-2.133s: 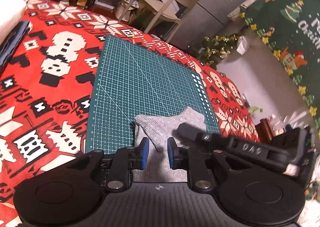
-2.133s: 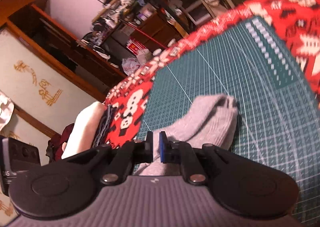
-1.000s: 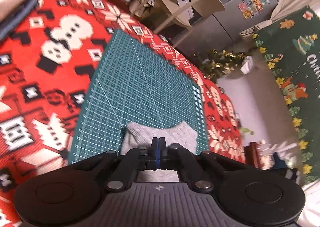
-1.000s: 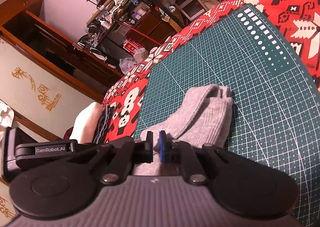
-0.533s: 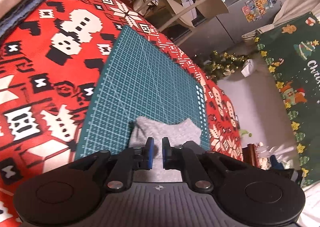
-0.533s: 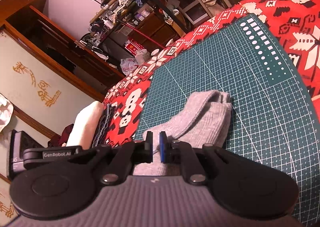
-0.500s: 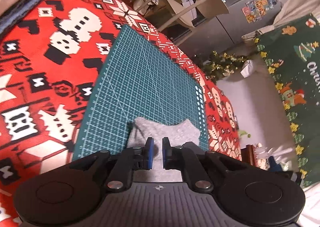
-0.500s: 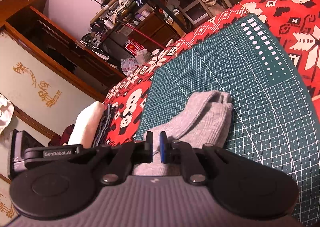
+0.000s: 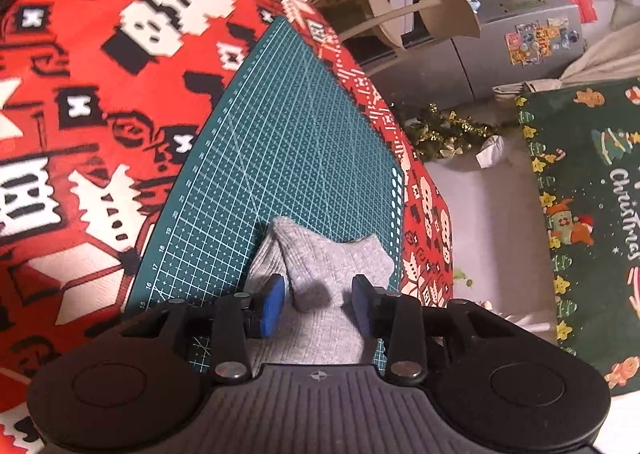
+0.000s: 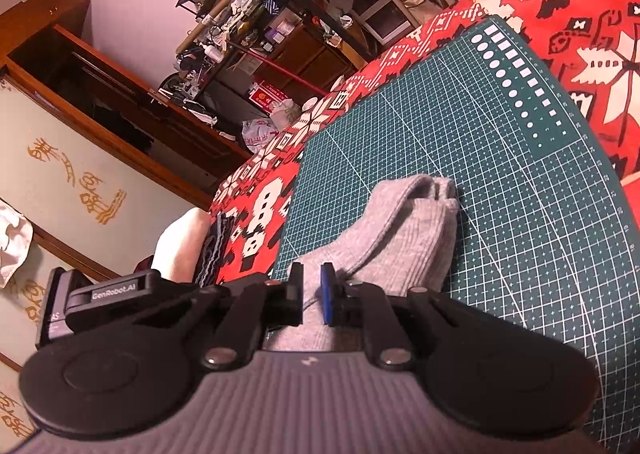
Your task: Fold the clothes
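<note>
Your gray sock [image 9: 320, 274] lies on the green mat [image 9: 280, 157], soft and floppy. Your left gripper [image 9: 318, 304] is opening over it. Your right gripper [image 10: 311, 294] pinches its near edge; grab edges.

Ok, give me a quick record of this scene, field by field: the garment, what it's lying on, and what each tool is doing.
garment: grey sock, folded over, lying flat
surface: green cutting mat on a red patterned tablecloth
left tool: jaws opening, sock between the blue pads, pads not pressing it
right tool: jaws narrow, a slim gap between them, grey sock fabric in and behind that gap; grip cannot be confirmed
beside the mat: stacked folded cloth at the table edge
</note>
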The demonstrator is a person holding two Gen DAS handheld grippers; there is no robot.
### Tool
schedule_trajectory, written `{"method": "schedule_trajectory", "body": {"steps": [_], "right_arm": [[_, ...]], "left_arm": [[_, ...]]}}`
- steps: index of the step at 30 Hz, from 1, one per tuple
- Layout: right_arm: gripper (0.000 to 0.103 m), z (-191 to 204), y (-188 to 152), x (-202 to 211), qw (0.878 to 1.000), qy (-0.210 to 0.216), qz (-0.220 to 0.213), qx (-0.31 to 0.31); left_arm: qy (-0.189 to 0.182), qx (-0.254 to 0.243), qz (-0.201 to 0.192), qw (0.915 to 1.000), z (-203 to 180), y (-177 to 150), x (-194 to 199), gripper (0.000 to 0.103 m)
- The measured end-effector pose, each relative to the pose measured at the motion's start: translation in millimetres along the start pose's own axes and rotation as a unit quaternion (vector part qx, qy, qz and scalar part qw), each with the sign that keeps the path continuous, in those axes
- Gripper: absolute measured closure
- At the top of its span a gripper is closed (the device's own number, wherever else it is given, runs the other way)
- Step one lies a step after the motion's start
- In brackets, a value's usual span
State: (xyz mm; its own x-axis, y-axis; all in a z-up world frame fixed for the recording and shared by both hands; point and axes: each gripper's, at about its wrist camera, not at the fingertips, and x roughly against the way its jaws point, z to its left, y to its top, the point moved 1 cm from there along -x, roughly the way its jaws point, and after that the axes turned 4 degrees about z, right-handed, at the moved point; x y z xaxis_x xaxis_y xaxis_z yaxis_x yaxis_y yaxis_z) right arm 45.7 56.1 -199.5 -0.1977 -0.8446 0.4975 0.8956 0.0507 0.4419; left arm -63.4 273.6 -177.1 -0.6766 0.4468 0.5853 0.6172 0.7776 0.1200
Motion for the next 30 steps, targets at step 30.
{"method": "schedule_trajectory", "body": {"steps": [30], "right_arm": [[0.093,-4.4,20.5,-1.4,0.997,-0.059,-0.021,0.044]], "left_arm": [[0.062,-0.084,-0.047,0.9935,-25.9,-10.5,9.9,0.091]]}}
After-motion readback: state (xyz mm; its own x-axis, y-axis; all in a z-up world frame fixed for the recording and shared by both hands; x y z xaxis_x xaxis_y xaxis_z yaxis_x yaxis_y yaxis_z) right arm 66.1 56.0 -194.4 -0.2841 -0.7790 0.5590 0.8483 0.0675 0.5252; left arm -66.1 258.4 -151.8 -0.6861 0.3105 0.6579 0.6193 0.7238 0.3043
